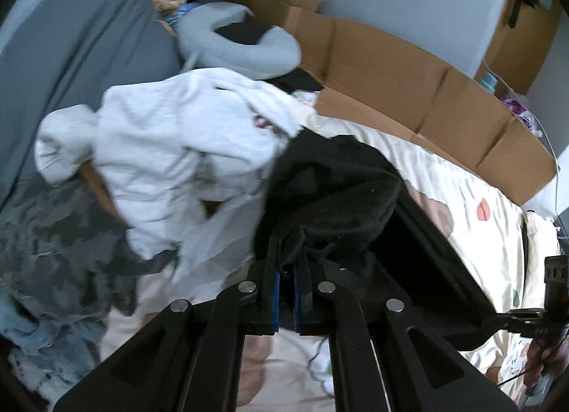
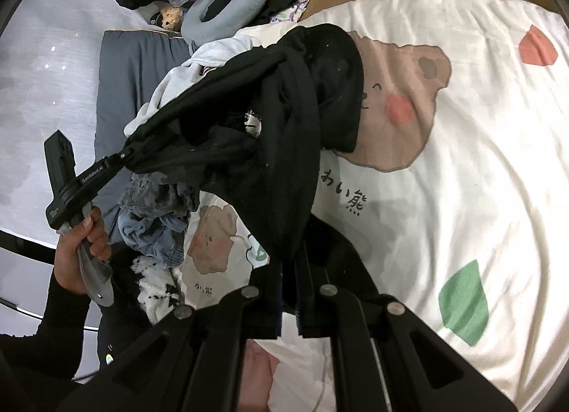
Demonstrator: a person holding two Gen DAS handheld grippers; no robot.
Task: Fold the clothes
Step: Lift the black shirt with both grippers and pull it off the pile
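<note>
Right wrist view shows the black garment (image 2: 270, 120) strung bunched and aloft over the bed (image 2: 462, 134), left tool (image 2: 126, 156) clamped on one end and right tool (image 2: 288, 305) on the other.

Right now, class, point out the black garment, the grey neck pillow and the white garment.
black garment (image 2: 270, 134), right wrist view, bunched middle.
grey neck pillow (image 1: 245, 52), left wrist view, curved right arm.
white garment (image 1: 160, 148), left wrist view, crumpled centre.
</note>
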